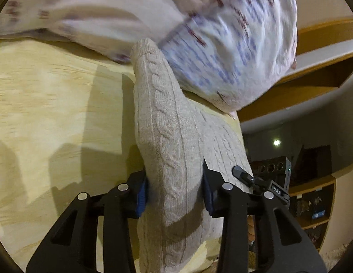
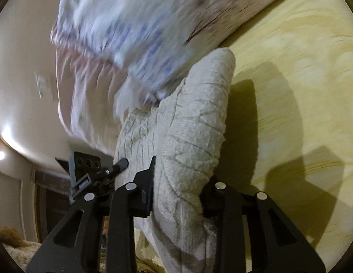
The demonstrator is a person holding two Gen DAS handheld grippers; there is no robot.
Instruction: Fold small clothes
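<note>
A beige cable-knit garment [image 1: 167, 141] is held between both grippers over a light wooden table [image 1: 51, 104]. My left gripper [image 1: 174, 188] is shut on one bunched fold of it. My right gripper [image 2: 178, 188] is shut on another fold of the same knit [image 2: 194, 132]. The other gripper [image 1: 256, 179] shows at the right of the left wrist view, and at the left of the right wrist view [image 2: 94, 170]. A white garment with blue and red print [image 1: 222, 45] lies blurred on the table just beyond the knit; it also shows in the right wrist view [image 2: 135, 29].
The table edge [image 1: 241, 122] runs close to the right of the knit in the left wrist view. Wooden shelves [image 1: 313, 204] with small items stand beyond it. A pale wall [image 2: 21, 91] and a ceiling light [image 2: 0, 155] show in the right wrist view.
</note>
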